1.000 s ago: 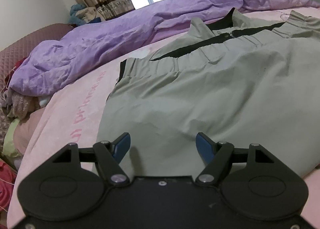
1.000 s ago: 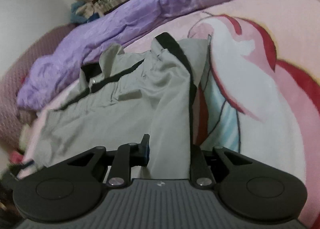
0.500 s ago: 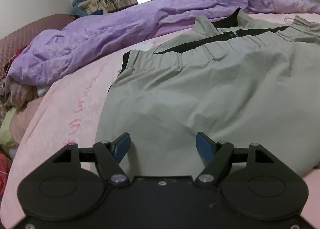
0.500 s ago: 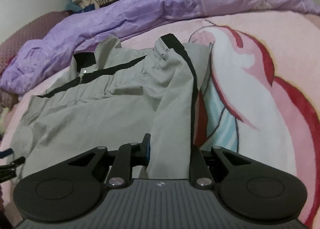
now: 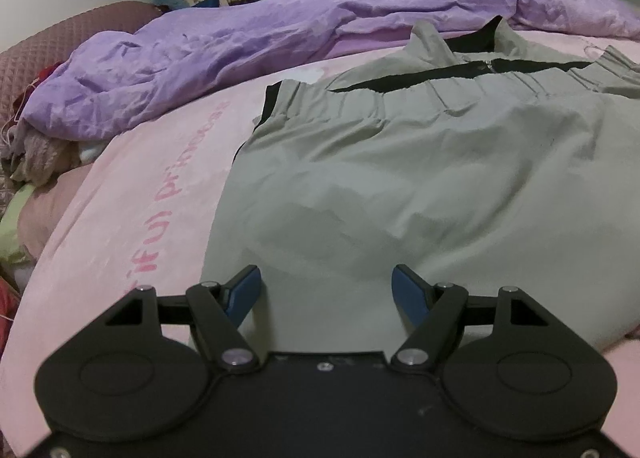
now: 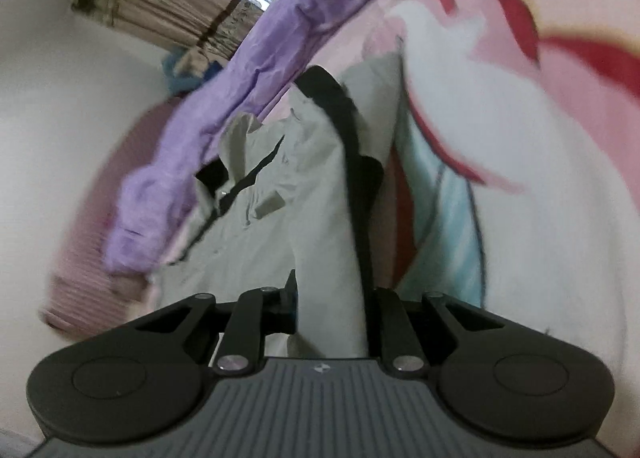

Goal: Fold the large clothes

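Note:
A large grey-green jacket [image 5: 420,185] with black trim lies spread on the pink bed. Its collar and black zip line are at the far side. My left gripper [image 5: 326,290] is open, its blue pads [image 5: 244,288] just above the jacket's near edge, holding nothing. In the right wrist view my right gripper [image 6: 334,306] is shut on a sleeve of the jacket [image 6: 320,193] that has a black stripe. The sleeve runs taut from the jaws up toward the jacket body. This view is tilted and blurred.
A crumpled purple duvet [image 5: 248,45] lies along the far side of the bed. The pink sheet [image 5: 132,193] has lettering at left and a cartoon print [image 6: 480,137] at right. A clothes pile [image 5: 36,153] and a quilted headboard [image 5: 68,33] are at left.
My right gripper has swung and tilted hard with the sleeve still in it, blurring its view. My left gripper has stayed open over the jacket's near edge and tipped slightly.

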